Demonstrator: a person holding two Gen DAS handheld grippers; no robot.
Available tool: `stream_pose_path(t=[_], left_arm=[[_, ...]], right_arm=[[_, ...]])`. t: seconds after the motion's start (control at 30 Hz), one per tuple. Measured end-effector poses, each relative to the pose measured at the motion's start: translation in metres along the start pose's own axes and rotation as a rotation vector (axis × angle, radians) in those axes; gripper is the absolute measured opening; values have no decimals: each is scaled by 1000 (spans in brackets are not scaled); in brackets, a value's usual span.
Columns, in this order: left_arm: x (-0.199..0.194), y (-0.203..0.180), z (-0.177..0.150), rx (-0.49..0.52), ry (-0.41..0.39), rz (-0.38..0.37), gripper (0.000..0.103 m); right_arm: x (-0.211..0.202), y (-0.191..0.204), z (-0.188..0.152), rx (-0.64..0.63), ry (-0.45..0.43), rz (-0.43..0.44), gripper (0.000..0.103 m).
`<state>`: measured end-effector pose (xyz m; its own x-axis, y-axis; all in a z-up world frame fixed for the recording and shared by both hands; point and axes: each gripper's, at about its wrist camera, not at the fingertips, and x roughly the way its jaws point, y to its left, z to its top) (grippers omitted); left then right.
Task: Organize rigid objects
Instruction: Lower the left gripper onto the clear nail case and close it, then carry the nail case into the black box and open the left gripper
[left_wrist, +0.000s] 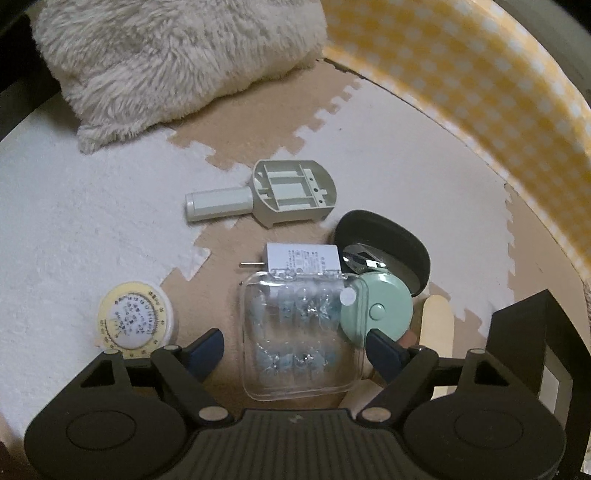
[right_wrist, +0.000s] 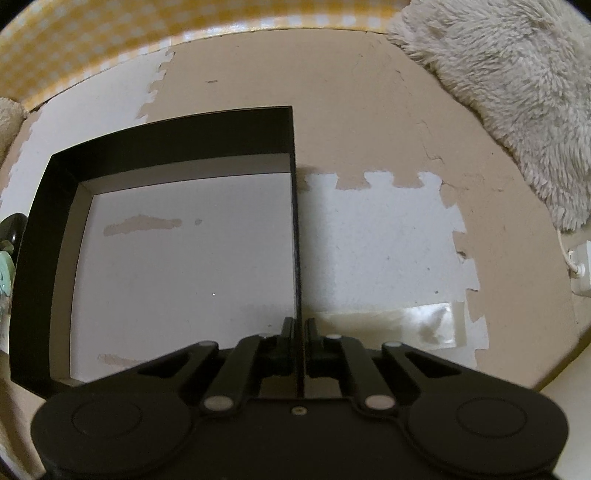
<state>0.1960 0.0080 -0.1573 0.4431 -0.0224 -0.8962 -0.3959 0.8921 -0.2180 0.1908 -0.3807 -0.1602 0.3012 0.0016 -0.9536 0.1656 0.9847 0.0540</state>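
The left gripper (left_wrist: 295, 345) points steeply down at a foam puzzle mat (left_wrist: 92, 229), its jaws wide apart with a clear plastic case (left_wrist: 301, 332) lying flat between them; the blue pads stand just off the case's two sides and do not press on it. Just beyond the right fingertip a mint green round tape measure (left_wrist: 380, 310) overlaps the case's far right corner, and a pale wooden stick (left_wrist: 437, 325) lies just right of that. Left of the left fingertip, apart from the case, sits a round yellow-rimmed tin (left_wrist: 135, 319). Past the case's far edge a white plug adapter (left_wrist: 299, 260) touches it, with a black oval case (left_wrist: 388, 247) to its right behind the tape measure. Farther ahead a grey-green handled plastic part (left_wrist: 266, 195) lies alone, and beyond it a fluffy cream cushion (left_wrist: 177, 62) and a yellow checked border (left_wrist: 480, 92). The right gripper (right_wrist: 299, 332) is closed tight on the thin right wall of a black open box (right_wrist: 166, 136), whose white floor spreads ahead and to the left of the fingers. To the right of that wall lies the mat, with the cushion in the far right corner.
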Motion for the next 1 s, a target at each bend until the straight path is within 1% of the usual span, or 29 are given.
stream_pose_path(t=[0.17,0.2,0.23,0.27,0.4,0.47,0.53,0.67,0.77,0.83,1.0], left_arm=[[1,-3,1,10,0,4,82],[0,-3,1,14,-2,4,79],[-1,-2,1,21,-6,-6,72],[-2,-3,2,26,-4,-8,72],[-8,-2,2,35,1,27,72],[-16,0,4,34,-27,35,72],[-29,-1,6,44,-72,25,72],[-56,-9,8,103,-139,-48,72],[-71,-24,5,182,-155,-138,72],[-78,-39,1,241,-147,-201,72],[-84,-84,-7,352,-85,-351,72]], right_arm=[[-1,2,-1,-15,0,-11,5],[-1,2,-1,-17,2,-15,5],[-2,3,-2,-21,5,-20,5],[-2,4,-3,-26,4,-22,5],[-2,1,-4,-15,8,-11,5],[-1,1,-4,-15,8,-9,5],[-1,2,-4,-16,8,-9,4],[-1,3,-4,-20,9,-10,4],[-1,2,-3,-20,10,-9,4],[-1,3,-4,-22,9,-10,5],[-1,4,-4,-27,11,-11,4]])
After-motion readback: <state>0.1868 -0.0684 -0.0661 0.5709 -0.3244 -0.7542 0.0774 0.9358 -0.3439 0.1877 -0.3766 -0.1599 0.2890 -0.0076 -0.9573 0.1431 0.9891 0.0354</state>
